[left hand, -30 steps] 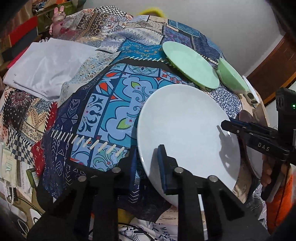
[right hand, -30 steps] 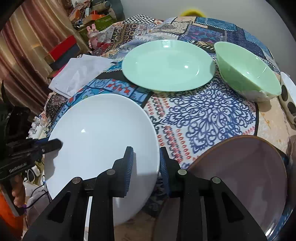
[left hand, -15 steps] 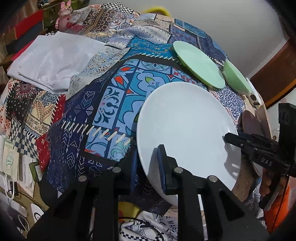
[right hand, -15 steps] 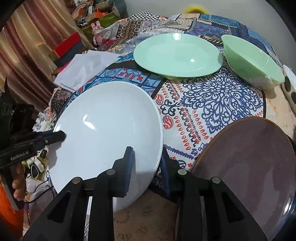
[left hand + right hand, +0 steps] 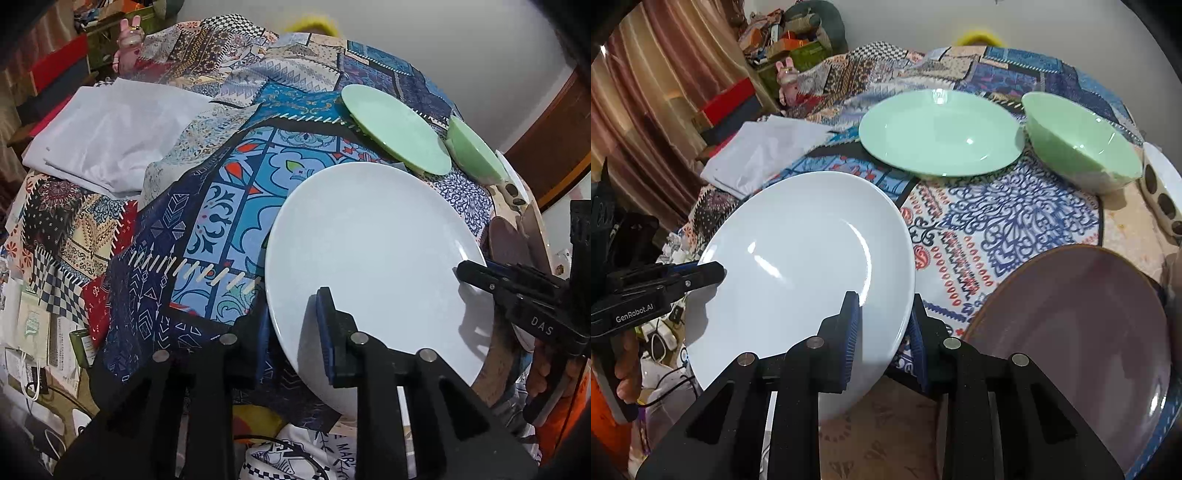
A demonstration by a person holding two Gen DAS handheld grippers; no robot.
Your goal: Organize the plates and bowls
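Two grippers on one white plate [image 5: 373,258], seen first from the left wrist: left gripper [image 5: 295,325] clenched on the near rim, one pad above and one beneath, with the plate raised and tilted over the near edge of the patchwork-covered table [image 5: 221,206]; right gripper [image 5: 476,275] pinching the opposite rim. Farther back, toward the far right edge, green plate [image 5: 395,127] and green bowl [image 5: 476,155] lying separately, just beside each other. Folded white cloth [image 5: 107,136] near the left edge, well clear of the crockery. From the right wrist: right gripper [image 5: 882,325] closed on the white plate's [image 5: 798,266] rim, left gripper [image 5: 705,273] gripping the far side. Dark plate [image 5: 1071,325] at the near right edge, close beside the white one; green plate [image 5: 942,133] and green bowl [image 5: 1078,144] beyond; spotted white dish [image 5: 1163,188] at the right edge. Judging by this spread, barely started: nothing stacked yet, four pieces left to gather. Dark plate crowding the lift, likely the nearest thing to clip.
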